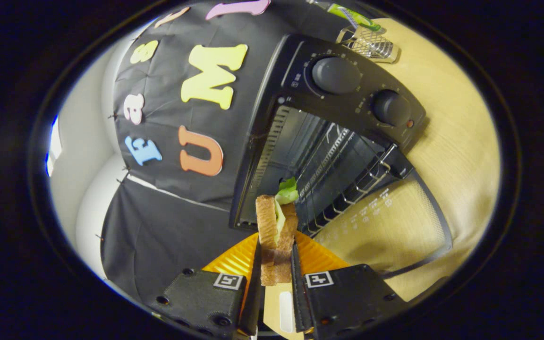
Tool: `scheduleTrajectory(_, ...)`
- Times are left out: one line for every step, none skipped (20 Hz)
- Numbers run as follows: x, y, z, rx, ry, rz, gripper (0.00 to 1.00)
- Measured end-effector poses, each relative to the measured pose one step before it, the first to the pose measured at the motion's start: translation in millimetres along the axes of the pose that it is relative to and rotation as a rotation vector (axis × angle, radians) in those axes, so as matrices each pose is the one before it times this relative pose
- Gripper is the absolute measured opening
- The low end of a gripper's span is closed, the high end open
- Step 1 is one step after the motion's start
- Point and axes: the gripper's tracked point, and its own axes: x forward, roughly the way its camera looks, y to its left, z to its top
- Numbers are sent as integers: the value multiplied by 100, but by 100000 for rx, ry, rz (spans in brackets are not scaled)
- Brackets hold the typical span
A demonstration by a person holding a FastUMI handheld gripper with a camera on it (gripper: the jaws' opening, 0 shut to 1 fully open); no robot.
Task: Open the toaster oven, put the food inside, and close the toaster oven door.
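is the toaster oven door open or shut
Open: the glass door is swung away, baring the toaster oven's rack beyond the gripper-held sandwich.

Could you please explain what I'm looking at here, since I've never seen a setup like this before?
This is a handheld claw: a person carries it, no robot arm involved. The picture comes from a fisheye camera riding on it, looking forward along its two black fingers. Both fingers press on a sandwich, toast with lettuce poking out on top, held on edge. Beneath it is an orange plate. Just beyond stands a black toaster oven on a wooden table, its glass door folded down open, the wire rack visible inside. Beyond the oven lies a metal mesh item I can't identify.
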Motion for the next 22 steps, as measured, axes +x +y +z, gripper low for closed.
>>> scheduleTrajectory(742, -61, 1068, 1500, -5813, 794, 35)
scheduleTrajectory(560, -271, 1313, 777, -6615, 353, 34)
scheduleTrajectory(436, -219, 836, -227, -5511, 10, 34)
scheduleTrajectory(591, -153, 764, -883, -4694, 296, 34)
scheduleTrajectory(805, 31, 320, -315, -3383, -113, 34)
scheduleTrajectory(403, -281, 222, 368, -2904, -142, 35)
scheduleTrajectory(841, -203, 439, 2217, -4000, 158, 35)
scheduleTrajectory(778, -413, 245, 2222, -4357, -154, 35)
scheduleTrajectory(423, -383, 553, 2051, -5583, -770, 35)
scheduleTrajectory(690, -623, 471, 334, -4254, -1642, 35)
scheduleTrajectory(671, -298, -69, -632, -2725, -1919, 35)
scheduleTrajectory(588, -61, -505, -1984, -737, -1118, 35)
scheduleTrajectory(274, -167, -679, -2163, 901, -238, 35)
scheduleTrajectory(163, 369, -624, -1530, 1131, 515, 35)
scheduleTrajectory(557, 270, -750, -2937, 1894, -340, 35)
scheduleTrajectory(501, 41, 229, -4659, -1633, -1368, 36)
scheduleTrajectory(308, 115, -282, -2562, 1780, -1077, 36)
scheduleTrajectory(-38, 375, 49, -979, 1030, -1, 38)
scheduleTrajectory(468, -154, -356, -1641, 1723, -2013, 39)
scheduleTrajectory(279, -817, -228, -3600, 2424, -4345, 44)
scheduleTrajectory(-485, -153, -624, -6077, 2292, -1684, 49)
scheduleTrajectory(222, -124, -841, -7785, 3447, -3721, 54)
